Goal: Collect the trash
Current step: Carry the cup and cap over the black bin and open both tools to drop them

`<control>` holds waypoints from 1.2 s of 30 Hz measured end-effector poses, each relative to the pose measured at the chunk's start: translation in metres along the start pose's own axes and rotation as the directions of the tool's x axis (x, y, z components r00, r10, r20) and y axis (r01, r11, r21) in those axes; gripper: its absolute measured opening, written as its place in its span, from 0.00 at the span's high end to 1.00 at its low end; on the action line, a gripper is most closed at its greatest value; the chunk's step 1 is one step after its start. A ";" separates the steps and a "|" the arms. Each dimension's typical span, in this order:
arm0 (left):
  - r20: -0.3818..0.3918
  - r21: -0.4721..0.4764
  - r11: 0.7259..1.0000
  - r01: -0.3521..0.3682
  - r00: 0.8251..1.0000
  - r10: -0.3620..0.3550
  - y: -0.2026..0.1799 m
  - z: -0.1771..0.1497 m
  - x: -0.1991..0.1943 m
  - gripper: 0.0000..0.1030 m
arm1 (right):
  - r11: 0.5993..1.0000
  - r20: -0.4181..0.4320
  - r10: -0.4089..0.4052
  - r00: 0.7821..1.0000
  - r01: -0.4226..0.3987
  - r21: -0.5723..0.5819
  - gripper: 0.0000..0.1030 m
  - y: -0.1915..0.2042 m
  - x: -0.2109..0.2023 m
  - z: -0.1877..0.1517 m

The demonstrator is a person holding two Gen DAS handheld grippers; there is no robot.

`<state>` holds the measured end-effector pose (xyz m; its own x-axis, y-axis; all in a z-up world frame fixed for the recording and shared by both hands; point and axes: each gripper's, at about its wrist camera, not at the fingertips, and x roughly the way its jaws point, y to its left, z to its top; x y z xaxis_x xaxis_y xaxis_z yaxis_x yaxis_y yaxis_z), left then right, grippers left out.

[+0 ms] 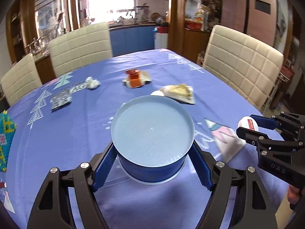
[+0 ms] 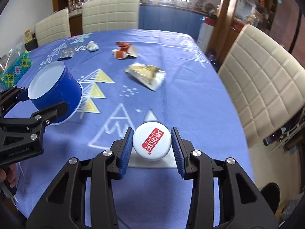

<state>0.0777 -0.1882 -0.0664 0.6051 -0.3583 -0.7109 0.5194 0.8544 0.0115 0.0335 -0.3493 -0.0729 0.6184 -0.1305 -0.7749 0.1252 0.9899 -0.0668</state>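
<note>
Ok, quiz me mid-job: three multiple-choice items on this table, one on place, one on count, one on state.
1. Where is the blue tub?
A. between the left gripper's pads
B. on a chair
C. under the table

2. How many cream chairs show in the left wrist view?
A. one
B. three
C. five

3. What is the right gripper doing?
A. hanging open and empty
B. gripping a white cap
C. gripping a tissue

Answers: 1 A, pads flank its wall. 2 B, three backs ring the table. 3 B, pads press the cap's sides.
</note>
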 end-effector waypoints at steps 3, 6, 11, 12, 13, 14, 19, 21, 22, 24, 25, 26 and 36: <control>0.008 0.042 0.999 0.023 1.000 -0.023 -0.031 0.006 0.000 0.28 | 0.999 0.006 -0.022 1.000 0.022 0.037 0.60 -0.029 -0.010 -0.013; 0.010 0.083 0.995 0.053 0.998 -0.054 -0.067 0.012 0.002 0.28 | 0.996 0.012 -0.048 0.999 0.047 0.073 0.60 -0.057 -0.021 -0.027; 0.004 0.154 0.983 0.098 0.995 -0.100 -0.125 0.018 0.006 0.28 | 0.987 0.012 -0.088 0.996 0.086 0.136 0.60 -0.104 -0.034 -0.050; 0.000 0.168 0.980 0.109 0.994 -0.111 -0.137 0.019 0.008 0.28 | 0.985 0.010 -0.095 0.995 0.092 0.147 0.60 -0.112 -0.036 -0.055; -0.003 0.180 0.976 0.120 0.993 -0.121 -0.147 0.020 0.009 0.28 | 0.981 0.007 -0.105 0.994 0.102 0.163 0.60 -0.123 -0.038 -0.061; -0.005 0.192 0.973 0.131 0.991 -0.132 -0.157 0.020 0.010 0.28 | 0.979 0.004 -0.111 0.994 0.109 0.172 0.60 -0.130 -0.039 -0.065; -0.015 0.248 0.952 0.180 0.983 -0.182 -0.207 0.021 0.012 0.28 | 0.963 -0.012 -0.149 0.989 0.148 0.225 0.60 -0.171 -0.049 -0.091; -0.021 0.269 0.943 0.198 0.980 -0.200 -0.227 0.021 0.013 0.28 | 0.956 -0.017 -0.168 0.986 0.167 0.241 0.60 -0.184 -0.054 -0.100; -0.024 0.279 0.938 0.204 0.978 -0.206 -0.236 0.022 0.014 0.28 | 0.953 -0.020 -0.174 0.985 0.173 0.250 0.60 -0.188 -0.056 -0.103; -0.030 0.303 0.927 0.222 0.974 -0.223 -0.256 0.020 0.014 0.28 | 0.943 -0.025 -0.187 0.982 0.186 0.274 0.60 -0.203 -0.060 -0.113; -0.032 0.311 0.923 0.228 0.973 -0.229 -0.263 0.020 0.014 0.28 | 0.940 -0.027 -0.192 0.981 0.192 0.282 0.60 -0.209 -0.062 -0.116; -0.035 0.323 0.917 0.236 0.971 -0.238 -0.272 0.021 0.015 0.28 | 0.935 -0.031 -0.199 0.980 0.199 0.292 0.60 -0.216 -0.064 -0.121; -0.066 0.387 0.877 0.284 0.957 -0.281 -0.336 0.015 0.022 0.28 | 0.897 -0.058 -0.245 0.968 0.249 0.366 0.60 -0.268 -0.075 -0.155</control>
<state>-0.0743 -0.4891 -0.0751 0.3937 -0.5583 -0.7302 0.8609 0.5024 0.0801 -0.1667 -0.5961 -0.0941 0.5229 -0.3658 -0.7699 0.5500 0.8348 -0.0232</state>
